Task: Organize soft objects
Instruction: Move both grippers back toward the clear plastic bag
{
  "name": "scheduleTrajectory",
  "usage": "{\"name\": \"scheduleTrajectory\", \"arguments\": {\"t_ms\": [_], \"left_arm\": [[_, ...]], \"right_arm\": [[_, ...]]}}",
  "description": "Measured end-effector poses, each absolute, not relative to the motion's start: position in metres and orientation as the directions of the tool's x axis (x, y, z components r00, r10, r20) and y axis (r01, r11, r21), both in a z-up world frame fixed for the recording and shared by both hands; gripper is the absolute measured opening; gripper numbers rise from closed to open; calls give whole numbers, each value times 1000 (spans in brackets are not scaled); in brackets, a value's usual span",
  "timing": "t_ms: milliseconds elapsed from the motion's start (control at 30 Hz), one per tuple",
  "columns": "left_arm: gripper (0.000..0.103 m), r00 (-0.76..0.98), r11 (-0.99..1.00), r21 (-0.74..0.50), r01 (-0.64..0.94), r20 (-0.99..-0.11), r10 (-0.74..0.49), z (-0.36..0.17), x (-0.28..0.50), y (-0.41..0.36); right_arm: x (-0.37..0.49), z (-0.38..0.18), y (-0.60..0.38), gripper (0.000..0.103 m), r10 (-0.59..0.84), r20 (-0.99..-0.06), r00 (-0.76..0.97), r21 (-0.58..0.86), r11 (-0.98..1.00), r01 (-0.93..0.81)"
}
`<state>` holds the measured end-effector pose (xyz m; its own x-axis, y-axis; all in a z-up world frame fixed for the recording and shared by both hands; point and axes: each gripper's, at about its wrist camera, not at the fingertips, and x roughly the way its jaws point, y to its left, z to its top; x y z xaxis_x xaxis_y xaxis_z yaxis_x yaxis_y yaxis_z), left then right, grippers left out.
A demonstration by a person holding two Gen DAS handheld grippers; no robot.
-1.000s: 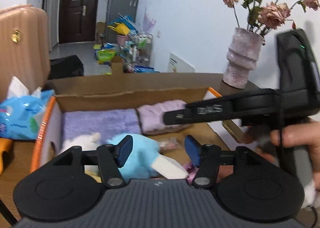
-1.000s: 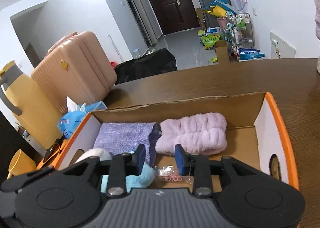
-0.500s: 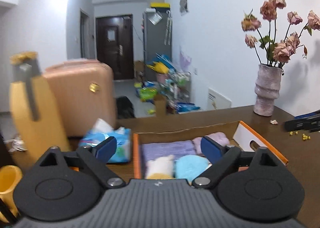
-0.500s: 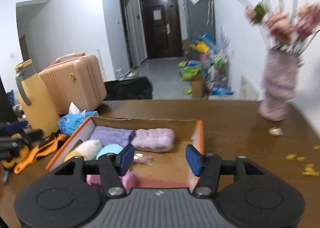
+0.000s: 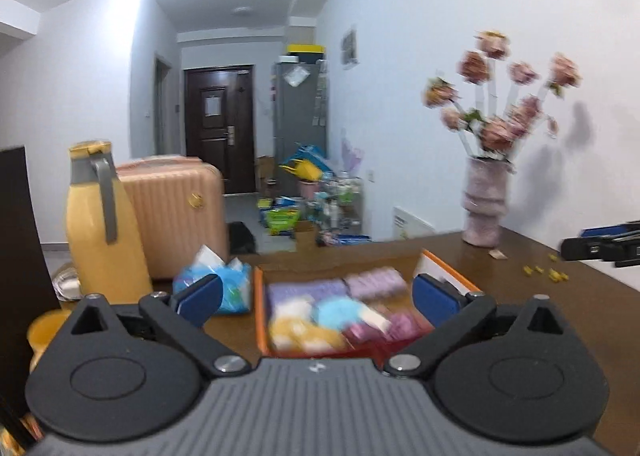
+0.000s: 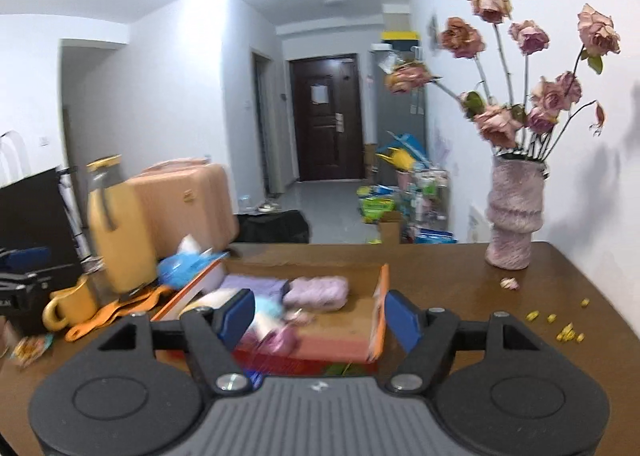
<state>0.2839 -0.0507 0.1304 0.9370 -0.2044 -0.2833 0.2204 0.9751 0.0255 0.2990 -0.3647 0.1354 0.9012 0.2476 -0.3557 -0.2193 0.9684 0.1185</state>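
An orange-rimmed cardboard box (image 5: 259,312) sits on the brown table with soft things packed in it. Inside lie a purple cloth (image 5: 306,289), a pink fluffy towel (image 5: 374,279), a blue plush (image 5: 338,312), a yellow and white plush (image 5: 294,332) and a pink item (image 5: 394,326). My left gripper (image 5: 316,298) hovers back from the box, its jaws opening wide with nothing between them. The right gripper (image 6: 320,316) also hangs short of the box (image 6: 381,296), jaws opening and empty. The pink towel (image 6: 318,292) and the purple cloth (image 6: 252,283) show beyond it.
A yellow thermos jug (image 5: 102,224), a blue tissue pack (image 5: 236,288) and a yellow mug (image 6: 68,304) stand left of the box. A pink suitcase (image 5: 176,216) is behind them. A vase of dried roses (image 6: 514,224) stands at the back right, with yellow bits (image 6: 564,332) scattered near it.
Both grippers pulled back and up out of the box and their jaws widened. The box now lies farther off, and the right gripper no longer crosses the left view.
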Motion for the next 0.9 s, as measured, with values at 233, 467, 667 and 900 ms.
{"name": "scheduleTrajectory", "arguments": {"t_ms": [233,467,667,900], "left_arm": [[103,864,953,-75,294,-404,-299,58,223,-64],[103,830,950,-89,299,-467,-305,41,240,-79],[101,798,945,-126,303,-509,-323,31,267,-95],[76,711,910,-224,350,-569,-413,20,323,-121]], "right_arm": [[217,58,-349,71,254,-389,886,146,966,-213],[194,27,-354,71,259,-418,871,242,956,-169],[215,16,-357,64,258,-454,853,250,956,-156],[279,7,-354,62,298,-475,828,270,945,-186]]}}
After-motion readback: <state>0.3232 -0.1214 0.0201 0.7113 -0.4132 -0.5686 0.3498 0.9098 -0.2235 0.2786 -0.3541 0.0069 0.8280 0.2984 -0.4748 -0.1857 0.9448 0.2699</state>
